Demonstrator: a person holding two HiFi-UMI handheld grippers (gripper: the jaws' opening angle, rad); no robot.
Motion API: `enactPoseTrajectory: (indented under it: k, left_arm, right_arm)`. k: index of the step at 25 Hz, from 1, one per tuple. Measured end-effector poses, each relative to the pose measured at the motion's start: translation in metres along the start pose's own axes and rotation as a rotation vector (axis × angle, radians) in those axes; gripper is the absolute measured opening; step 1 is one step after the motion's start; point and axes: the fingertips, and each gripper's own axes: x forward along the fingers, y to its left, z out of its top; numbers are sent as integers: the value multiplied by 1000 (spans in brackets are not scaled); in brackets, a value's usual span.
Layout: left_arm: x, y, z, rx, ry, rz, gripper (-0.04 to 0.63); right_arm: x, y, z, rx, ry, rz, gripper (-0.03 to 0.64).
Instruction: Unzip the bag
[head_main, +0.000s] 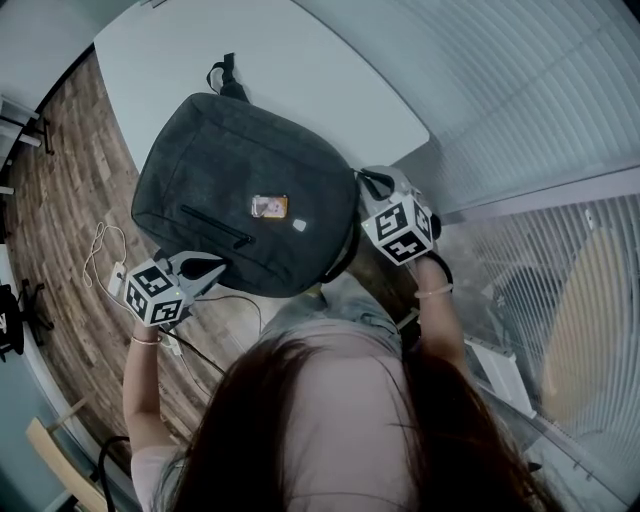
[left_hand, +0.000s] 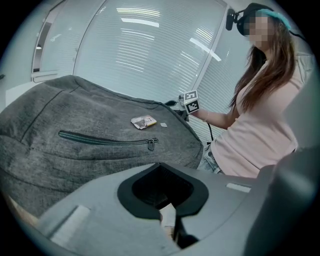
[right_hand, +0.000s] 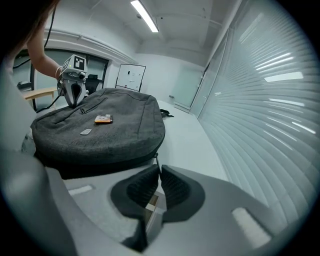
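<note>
Right tongs (right_hand: 159, 169) pinch what looks like the bag's (right_hand: 110, 132) zip pull (right_hand: 157, 160); left tongs (left_hand: 160, 166) closed, empty. Next: drag it along.

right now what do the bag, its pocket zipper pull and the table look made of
bag: woven fabric, heathered dark grey, matte, soft creases.
pocket zipper pull: probably metal, dull grey, small stiff tab.
table: smooth pale top, maybe laminate; can't tell for sure.
</note>
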Motion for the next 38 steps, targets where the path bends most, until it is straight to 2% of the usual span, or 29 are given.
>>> enactPoseTrajectory:
  k: [7, 21, 38]
  left_arm:
    - [3, 0, 0, -17, 16, -12, 8]
    - [4, -2, 3, -39, 66, -57, 8]
    - [10, 4, 1, -31, 56, -58, 8]
  right_arm:
    - [10, -9, 6, -48, -12, 50, 20]
    - [31, -20, 25, -197, -19, 221, 23]
    - [73, -28, 47, -291, -41, 322, 23]
